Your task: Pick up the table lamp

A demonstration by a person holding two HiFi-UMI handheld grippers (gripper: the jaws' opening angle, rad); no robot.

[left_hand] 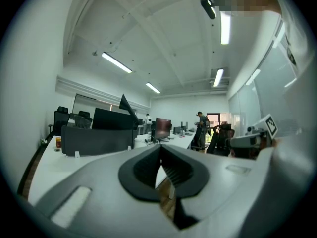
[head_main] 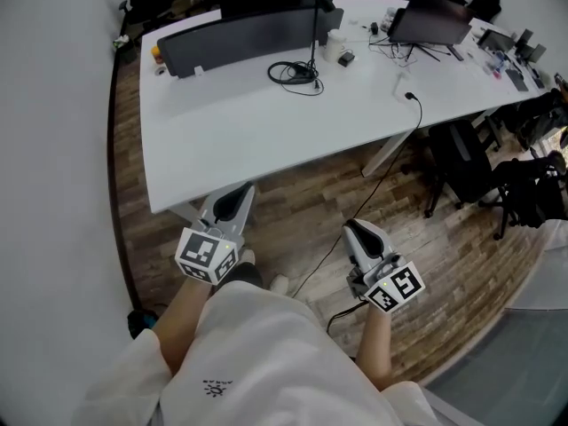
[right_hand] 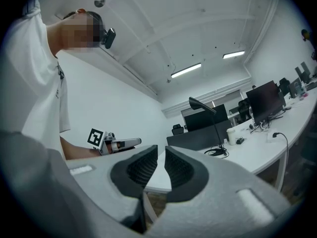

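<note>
The left gripper [head_main: 232,204] has its grey jaws pressed together at the tips with nothing in them. The right gripper [head_main: 357,231] shows a thin slit between its tips and is just as empty. Both point level from in front of the person's waist, above the wood-plank floor [head_main: 311,204], at the near edge of the long white desk [head_main: 248,122].

The slim black table lamp [head_main: 312,38] stands toward the far side of that desk, well apart from both grippers. Its thin pole rises beside a dark grey partition panel [head_main: 240,35], and a loose coil of black cable [head_main: 295,72] lies at its base.

The pick has not started, and I see three risks:

- Neither pair of jaws stands wide enough to take the pole. Arriving like that would push the lamp instead of gripping it.
- The pole is narrow and the head sits high, so a low or off-centre grip could let the lamp swing or slip.
- The cable may snag or pull taut on lifting, and the white cup [head_main: 335,43] just beside it could be knocked over.
</note>
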